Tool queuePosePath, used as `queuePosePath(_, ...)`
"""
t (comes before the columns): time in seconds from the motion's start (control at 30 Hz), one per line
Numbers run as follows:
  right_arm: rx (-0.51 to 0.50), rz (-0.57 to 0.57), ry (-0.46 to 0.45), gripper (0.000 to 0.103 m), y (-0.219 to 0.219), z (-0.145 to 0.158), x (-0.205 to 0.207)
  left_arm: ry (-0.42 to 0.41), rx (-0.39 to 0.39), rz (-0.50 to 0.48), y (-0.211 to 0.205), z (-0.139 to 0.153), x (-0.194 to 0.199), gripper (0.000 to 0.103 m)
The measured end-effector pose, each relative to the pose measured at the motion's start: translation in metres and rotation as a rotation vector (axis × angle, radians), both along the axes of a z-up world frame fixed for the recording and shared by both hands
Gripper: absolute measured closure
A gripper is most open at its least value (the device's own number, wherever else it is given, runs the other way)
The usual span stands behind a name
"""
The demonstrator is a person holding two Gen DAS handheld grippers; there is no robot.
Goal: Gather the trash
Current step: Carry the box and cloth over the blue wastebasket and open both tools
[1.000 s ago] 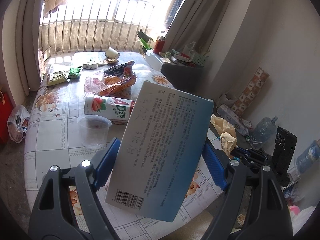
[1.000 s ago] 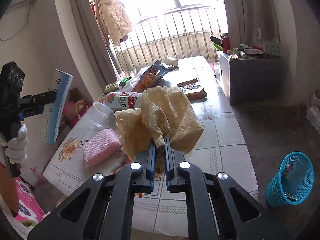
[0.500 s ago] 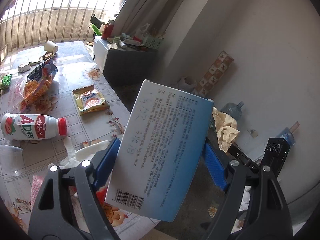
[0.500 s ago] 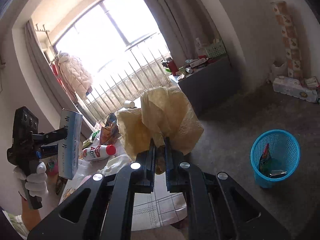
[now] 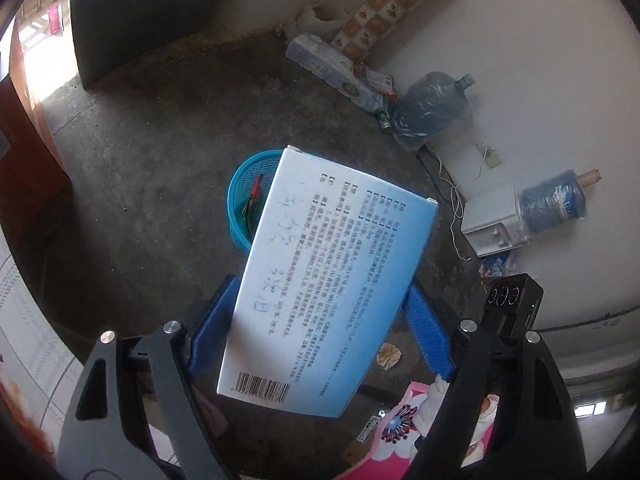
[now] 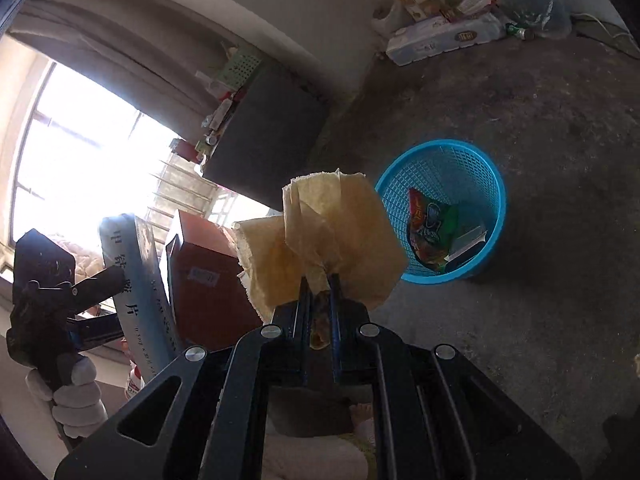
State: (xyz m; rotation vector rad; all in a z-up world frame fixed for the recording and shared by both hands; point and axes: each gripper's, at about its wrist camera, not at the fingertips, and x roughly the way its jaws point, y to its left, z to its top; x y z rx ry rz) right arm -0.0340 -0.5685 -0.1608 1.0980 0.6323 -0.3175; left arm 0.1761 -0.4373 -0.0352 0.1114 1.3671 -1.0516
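Observation:
My left gripper [image 5: 320, 300] is shut on a flat white-and-blue box [image 5: 328, 280] with printed text and a barcode, held over the floor and partly covering the blue mesh trash basket [image 5: 244, 196]. My right gripper [image 6: 318, 280] is shut on a crumpled yellow-brown paper [image 6: 320, 240], held above the floor just left of the same basket [image 6: 444, 208], which holds a colourful wrapper [image 6: 430, 228] and a small box. The left gripper with its box [image 6: 136, 292] also shows at the left of the right wrist view.
A dark cabinet [image 5: 136, 12] stands by the wall. Water jugs [image 5: 432, 108], a dispenser [image 5: 496, 220] with a cord, and packages [image 5: 336, 68] lie along the wall. A reddish-brown box [image 6: 208, 276] is beside the table. The tablecloth edge [image 5: 24, 340] shows at left.
Both grippers have swung away from the table and tilted down toward the floor. The blue basket now lies just ahead of both; the held box and paper are unchanged.

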Motion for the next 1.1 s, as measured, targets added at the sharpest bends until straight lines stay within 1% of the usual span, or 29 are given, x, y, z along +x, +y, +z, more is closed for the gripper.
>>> queuePosePath(0.1, 0.084, -0.031, 0.026, 0.094, -0.030, -0.036, 0.013, 0.014, 0.052, -0.037, -0.051, -0.031, -0.003, 0.027)
queuePosePath(0.13, 0.103, -0.045, 0.030, 0.092, -0.039, -0.045, 0.016, 0.016, 0.062, -0.040, -0.064, -0.041, -0.001, 0.026)
queuePosePath(0.2, 0.124, -0.060, 0.026, 0.090, -0.059, -0.062, 0.029, 0.001, 0.068, -0.048, -0.094, -0.060, 0.004, 0.018)
queuePosePath(0.23, 0.137, -0.068, 0.026, 0.078, -0.070, -0.072, 0.035, -0.020, 0.070, -0.043, -0.107, -0.067, 0.007, 0.015)
queuePosePath(0.27, 0.151, -0.080, 0.026, 0.058, -0.080, -0.082, 0.041, -0.048, 0.071, -0.032, -0.118, -0.074, 0.010, 0.015)
queuePosePath(0.3, 0.156, -0.091, 0.032, 0.051, -0.091, -0.092, 0.045, -0.063, 0.076, -0.023, -0.128, -0.080, 0.014, 0.015)
queuePosePath(0.37, 0.134, -0.126, 0.090, 0.051, -0.102, -0.108, 0.051, -0.049, 0.089, 0.003, -0.138, -0.090, 0.020, 0.015)
queuePosePath(0.4, 0.127, -0.129, 0.102, 0.051, -0.105, -0.114, 0.052, -0.031, 0.084, 0.018, -0.136, -0.093, 0.022, 0.015)
queuePosePath(0.47, 0.127, -0.133, 0.115, 0.050, -0.105, -0.122, 0.053, -0.009, 0.062, 0.028, -0.128, -0.094, 0.025, 0.015)
queuePosePath(0.53, 0.112, -0.128, 0.126, 0.051, -0.103, -0.126, 0.053, -0.039, 0.057, 0.021, -0.116, -0.091, 0.026, 0.015)
queuePosePath(0.63, 0.088, -0.126, 0.132, 0.050, -0.099, -0.129, 0.050, -0.090, 0.033, 0.035, -0.092, -0.080, 0.032, 0.015)
queuePosePath(0.73, 0.087, -0.134, 0.130, 0.051, -0.094, -0.128, 0.045, -0.101, 0.004, 0.083, -0.067, -0.067, 0.040, 0.015)
queuePosePath(0.8, 0.064, -0.141, 0.134, 0.051, -0.091, -0.123, 0.040, -0.106, -0.019, 0.105, -0.049, -0.054, 0.042, 0.015)
queuePosePath(0.9, 0.030, -0.142, 0.122, 0.051, -0.084, -0.108, 0.032, -0.150, -0.069, 0.117, -0.019, -0.028, 0.041, 0.015)
queuePosePath(0.97, -0.008, -0.138, 0.115, 0.051, -0.077, -0.094, 0.026, -0.191, -0.121, 0.113, 0.007, -0.005, 0.036, 0.015)
queuePosePath(1.1, -0.112, -0.085, 0.072, 0.051, -0.048, -0.049, 0.015, -0.270, -0.197, 0.110, 0.077, 0.043, 0.023, 0.015)
